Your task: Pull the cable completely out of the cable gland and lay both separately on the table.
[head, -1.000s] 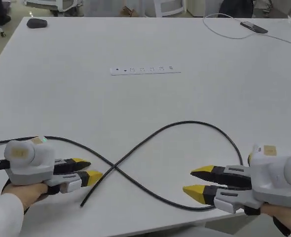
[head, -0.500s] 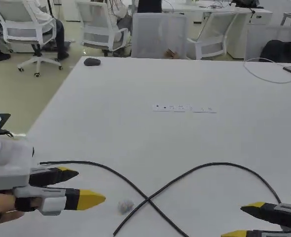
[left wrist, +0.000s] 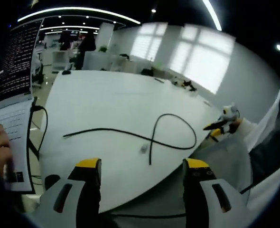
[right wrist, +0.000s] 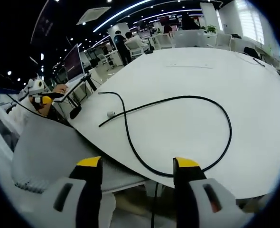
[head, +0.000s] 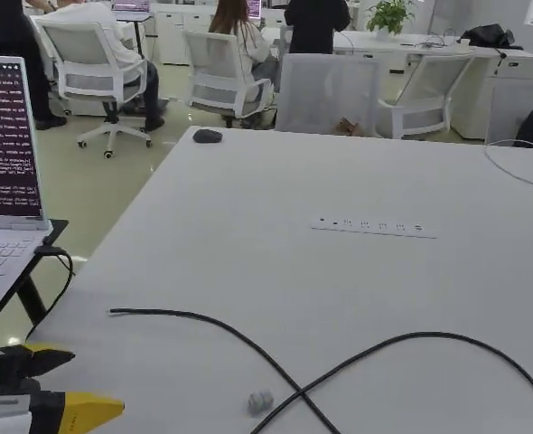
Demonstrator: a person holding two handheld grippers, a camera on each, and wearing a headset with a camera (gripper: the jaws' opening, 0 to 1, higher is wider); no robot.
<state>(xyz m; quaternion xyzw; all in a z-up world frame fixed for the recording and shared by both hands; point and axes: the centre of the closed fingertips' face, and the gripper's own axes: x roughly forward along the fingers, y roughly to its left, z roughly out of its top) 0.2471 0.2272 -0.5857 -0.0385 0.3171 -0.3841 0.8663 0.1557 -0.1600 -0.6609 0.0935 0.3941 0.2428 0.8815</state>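
On white table [head: 248, 208]: black cable [head: 411, 335] lying flat in one wide loop, crossing itself once towards the near edge, both ends free on the surface. Just beside the crossing, apart from the cable: small grey cable gland [head: 260, 401], resting alone on the tabletop. Left gripper [left wrist: 142, 166] held off the table's near edge, jaws spread wide, nothing between them; its yellow tip at lower left of the head view. Right gripper [right wrist: 137, 162] likewise off the near edge, at the other side, jaws wide apart and empty. No contact with cable or gland. Farther back on the table: white power strip [head: 372, 227], dark mouse [head: 207, 136]. Left of the table: open laptop [head: 9, 136], text on screen.
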